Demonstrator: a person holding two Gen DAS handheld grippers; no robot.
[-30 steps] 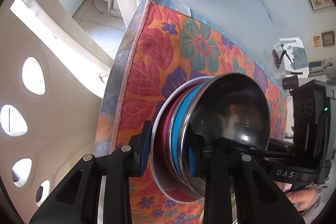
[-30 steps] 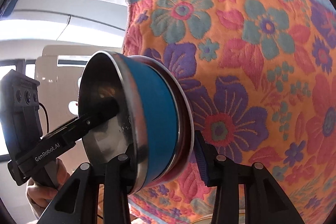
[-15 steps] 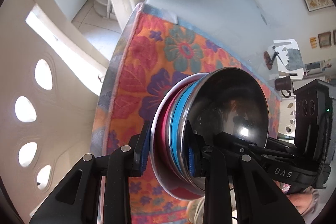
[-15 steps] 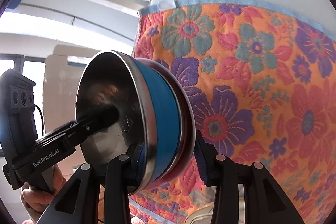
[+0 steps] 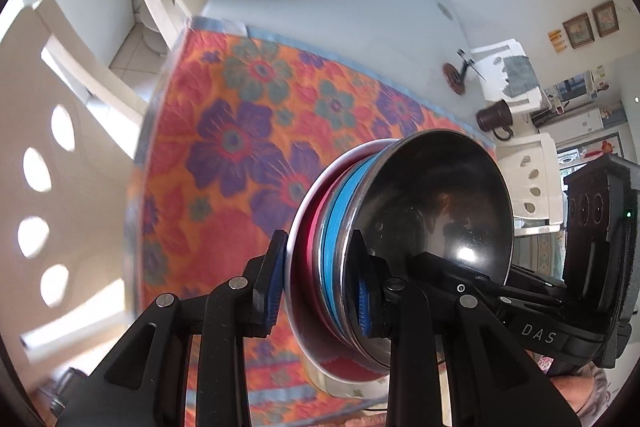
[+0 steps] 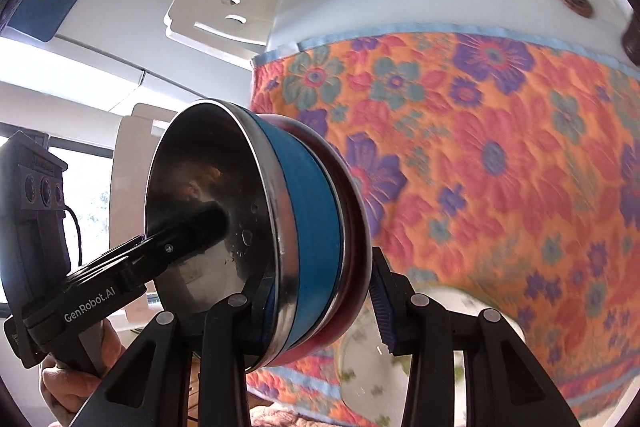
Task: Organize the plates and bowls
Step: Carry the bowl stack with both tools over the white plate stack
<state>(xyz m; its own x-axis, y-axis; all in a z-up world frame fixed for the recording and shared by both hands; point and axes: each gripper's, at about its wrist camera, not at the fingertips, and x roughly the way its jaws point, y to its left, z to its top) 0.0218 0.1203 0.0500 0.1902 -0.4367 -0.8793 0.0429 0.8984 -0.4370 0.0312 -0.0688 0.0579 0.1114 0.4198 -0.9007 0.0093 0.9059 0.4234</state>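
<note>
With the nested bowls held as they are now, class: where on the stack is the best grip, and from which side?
Grip the stack of bowls across its rims, one side each, as the left gripper and right gripper do: one pad inside the steel bowl, one behind the red bowl. The flared rims overhang, so the pads can pinch all layers together.

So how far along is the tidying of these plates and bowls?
Done: a steel bowl, blue bowl and red dish are already nested into one stack. In hand: both the left gripper and right gripper clamp that stack above the floral cloth. Left: setting it down; a white patterned dish waits below.
</note>
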